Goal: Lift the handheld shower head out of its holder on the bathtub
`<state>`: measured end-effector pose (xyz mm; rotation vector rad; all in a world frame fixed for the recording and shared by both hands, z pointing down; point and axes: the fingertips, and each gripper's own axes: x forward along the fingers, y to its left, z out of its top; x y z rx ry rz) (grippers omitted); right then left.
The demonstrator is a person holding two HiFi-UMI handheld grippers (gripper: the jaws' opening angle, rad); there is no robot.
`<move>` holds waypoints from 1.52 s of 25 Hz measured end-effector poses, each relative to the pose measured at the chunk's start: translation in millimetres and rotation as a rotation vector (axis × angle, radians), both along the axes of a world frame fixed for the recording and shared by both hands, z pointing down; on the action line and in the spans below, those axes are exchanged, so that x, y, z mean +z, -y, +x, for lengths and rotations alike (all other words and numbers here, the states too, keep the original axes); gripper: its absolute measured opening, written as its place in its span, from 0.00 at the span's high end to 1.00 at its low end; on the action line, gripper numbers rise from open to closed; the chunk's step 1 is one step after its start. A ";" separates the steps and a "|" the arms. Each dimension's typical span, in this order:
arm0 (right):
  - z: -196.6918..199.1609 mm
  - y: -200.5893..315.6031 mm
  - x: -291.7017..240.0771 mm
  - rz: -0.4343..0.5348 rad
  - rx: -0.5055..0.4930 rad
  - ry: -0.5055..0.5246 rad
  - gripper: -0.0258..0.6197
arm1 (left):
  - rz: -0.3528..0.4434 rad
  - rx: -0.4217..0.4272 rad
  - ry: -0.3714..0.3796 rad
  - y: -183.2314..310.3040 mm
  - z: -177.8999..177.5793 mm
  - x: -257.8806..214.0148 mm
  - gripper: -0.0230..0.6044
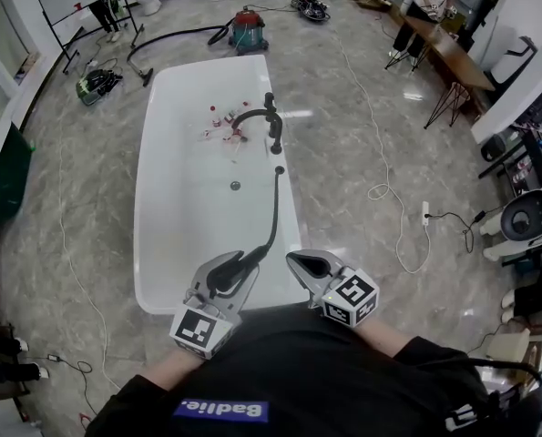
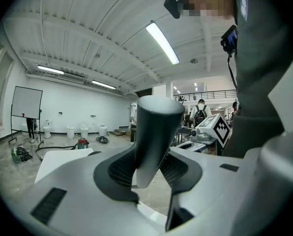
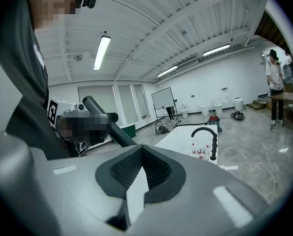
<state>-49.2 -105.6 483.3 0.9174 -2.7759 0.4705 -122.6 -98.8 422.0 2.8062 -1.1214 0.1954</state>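
Observation:
In the head view the white bathtub (image 1: pixel 161 198) lies ahead, with a black faucet (image 1: pixel 269 116) on its right rim. A black hose (image 1: pixel 272 217) runs from the rim fitting (image 1: pixel 280 169) back to the black shower head (image 1: pixel 227 271). My left gripper (image 1: pixel 239 264) is shut on it, lifted over the tub's near end. In the left gripper view its handle (image 2: pixel 153 132) stands upright between the pads. My right gripper (image 1: pixel 298 262) hovers beside it, shut and empty. In the right gripper view the right gripper (image 3: pixel 140 168) points at the faucet (image 3: pixel 212 141), and the shower head (image 3: pixel 99 113) shows at left.
Small bottles (image 1: pixel 227 126) lie in the tub near the faucet. A red vacuum cleaner (image 1: pixel 249 30) with its hose stands beyond the tub. Cables (image 1: pixel 380 189) trail over the marble floor on the right. A person stands at a table (image 1: pixel 448 48) at the far right.

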 end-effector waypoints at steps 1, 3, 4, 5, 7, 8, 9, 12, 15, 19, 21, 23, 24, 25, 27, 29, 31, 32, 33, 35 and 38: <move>-0.9 -0.3 0.3 0.002 -0.001 -0.002 0.96 | 0.005 0.004 0.000 -0.1 0.6 -0.3 0.75; -1.9 -0.4 0.8 0.004 0.000 -0.004 0.96 | 0.016 0.010 0.003 0.0 1.1 -1.3 0.75; -2.1 0.0 1.1 0.005 0.002 -0.005 0.96 | 0.018 0.013 0.004 0.1 1.3 -1.3 0.75; -2.2 0.6 1.5 0.005 0.004 -0.005 0.96 | 0.018 0.015 0.004 0.3 1.5 -0.9 0.75; -2.0 2.6 2.3 0.005 0.007 -0.006 0.96 | 0.016 0.019 0.004 1.7 2.0 0.5 0.75; -1.9 3.5 2.7 0.005 0.008 -0.006 0.96 | 0.017 0.021 0.003 2.6 2.2 1.3 0.75; -2.0 4.0 3.2 0.006 0.010 -0.007 0.96 | 0.019 0.023 0.001 3.2 2.2 2.3 0.75; -2.9 4.5 5.1 0.005 0.014 -0.007 0.96 | 0.024 0.028 0.002 3.2 1.9 4.8 0.75; -3.0 5.8 5.6 0.005 0.014 -0.010 0.96 | 0.028 0.033 0.001 4.0 3.2 2.7 0.75; -2.4 7.1 4.5 0.006 0.012 -0.011 0.96 | 0.032 0.032 0.002 5.1 4.3 2.3 0.75; -3.1 6.5 3.9 0.007 0.012 -0.010 0.96 | 0.032 0.030 0.001 4.1 3.5 1.4 0.75; -2.9 6.2 2.6 0.007 0.011 -0.012 0.96 | 0.032 0.028 0.000 3.4 3.4 -0.5 0.75; -2.3 6.4 1.9 0.008 0.010 -0.012 0.96 | 0.033 0.027 0.000 3.4 3.9 -1.5 0.75; -1.7 6.8 1.4 0.008 0.010 -0.011 0.96 | 0.034 0.026 0.001 3.7 4.6 -2.3 0.75; -1.4 7.3 1.3 0.007 0.010 -0.010 0.96 | 0.032 0.025 0.002 4.2 5.1 -2.5 0.75; -2.9 7.2 2.0 0.005 0.010 -0.011 0.96 | 0.029 0.025 0.002 4.3 3.5 -1.9 0.75; -3.2 7.3 1.4 0.004 0.011 -0.011 0.96 | 0.025 0.023 0.001 4.5 3.2 -2.5 0.75; -2.1 7.5 0.6 0.004 0.012 -0.010 0.96 | 0.024 0.023 0.001 4.7 4.2 -3.3 0.75; -0.1 7.5 0.0 0.004 0.014 -0.009 0.96 | 0.024 0.023 0.002 4.6 6.0 -3.9 0.75; 4.4 6.5 -0.1 0.003 0.017 -0.009 0.96 | 0.022 0.024 0.003 3.4 10.2 -3.7 0.75; 9.4 4.5 1.3 0.002 0.020 -0.008 0.96 | 0.016 0.025 0.003 1.4 14.9 -1.7 0.75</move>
